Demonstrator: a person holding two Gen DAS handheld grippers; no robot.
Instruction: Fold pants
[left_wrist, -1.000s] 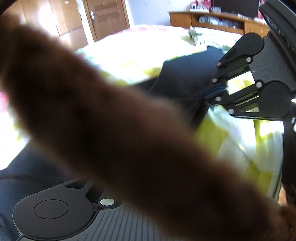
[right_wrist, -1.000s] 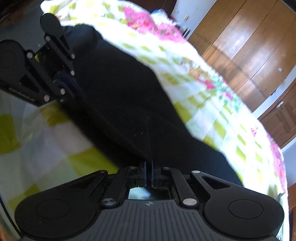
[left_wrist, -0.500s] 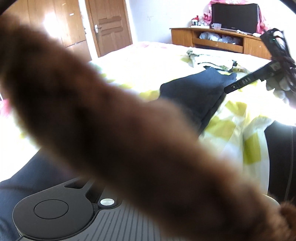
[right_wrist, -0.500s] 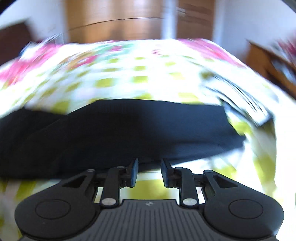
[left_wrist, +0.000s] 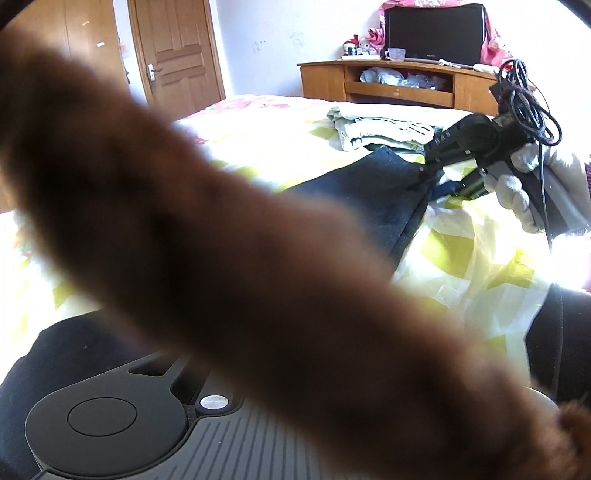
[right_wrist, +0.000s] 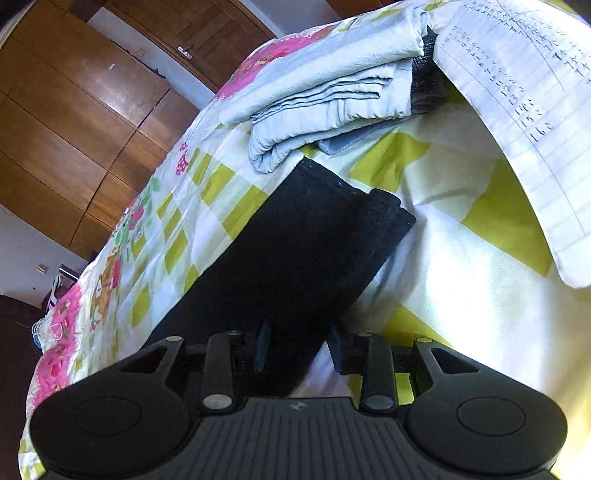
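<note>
Dark navy pants (right_wrist: 303, 251) lie as a long folded strip on a yellow-checked bedspread (right_wrist: 461, 295); the leg-hem end is at the far end. In the left wrist view the pants (left_wrist: 373, 195) stretch away toward the right. My right gripper (right_wrist: 297, 349) is open, its jaws either side of the strip's near part, holding nothing. It shows in the left wrist view (left_wrist: 443, 181) at the far end of the pants. My left gripper's fingers are hidden behind a blurred brown furry sleeve (left_wrist: 221, 258).
A folded pale blue garment stack (right_wrist: 325, 96) lies just beyond the pants. A lined sheet of paper (right_wrist: 528, 103) lies at the right. A wooden TV cabinet (left_wrist: 399, 85), door (left_wrist: 173, 51) and wardrobe (right_wrist: 74, 122) stand beyond the bed.
My right gripper let go of the pants, opened, and swung to the hem end of the strip. The pants now lie flat on the bed. The left view lifted slightly.
</note>
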